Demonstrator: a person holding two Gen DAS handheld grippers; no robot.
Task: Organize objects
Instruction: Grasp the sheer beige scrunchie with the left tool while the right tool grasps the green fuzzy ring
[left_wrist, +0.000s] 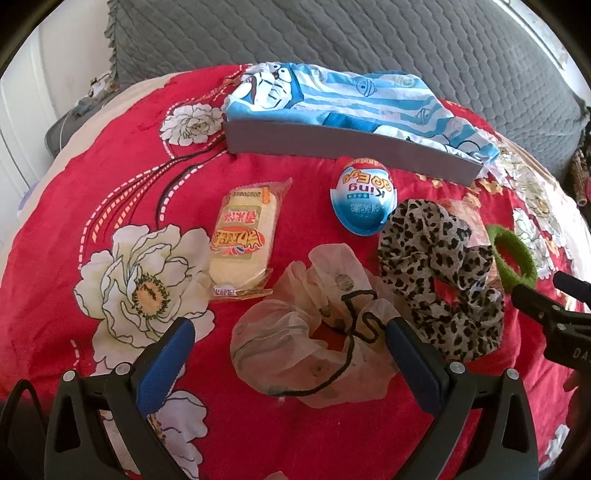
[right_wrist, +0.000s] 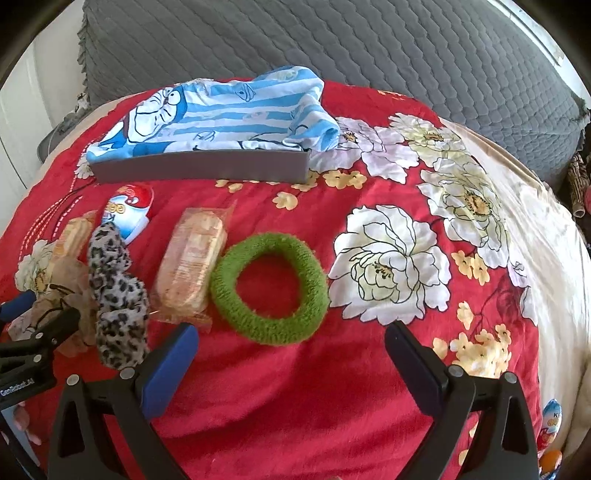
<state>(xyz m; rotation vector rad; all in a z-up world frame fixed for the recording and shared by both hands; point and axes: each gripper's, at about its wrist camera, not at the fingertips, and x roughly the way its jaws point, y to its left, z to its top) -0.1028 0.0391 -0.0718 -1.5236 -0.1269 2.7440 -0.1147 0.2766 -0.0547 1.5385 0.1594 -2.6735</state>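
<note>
On the red floral blanket (left_wrist: 110, 177) lie a cream sheer scrunchie (left_wrist: 314, 332) with a black elastic cord, a leopard-print scrunchie (left_wrist: 439, 273), a green fuzzy hair ring (right_wrist: 269, 288), a wrapped yellow snack (left_wrist: 242, 243), a second wrapped snack (right_wrist: 192, 262) and a blue-white toy egg (left_wrist: 364, 195). My left gripper (left_wrist: 291, 332) is open, its fingers either side of the cream scrunchie. My right gripper (right_wrist: 291, 339) is open, just short of the green ring. A grey box (left_wrist: 351, 147) at the back holds a blue striped cartoon cloth (left_wrist: 332, 96).
A grey quilted cover (right_wrist: 332, 44) lies behind the box. The blanket's cream edge (right_wrist: 554, 258) is at the right. Another toy egg (right_wrist: 552, 428) sits at the lower right edge. The leopard scrunchie (right_wrist: 114, 291) and my left gripper's side (right_wrist: 37, 336) show left in the right wrist view.
</note>
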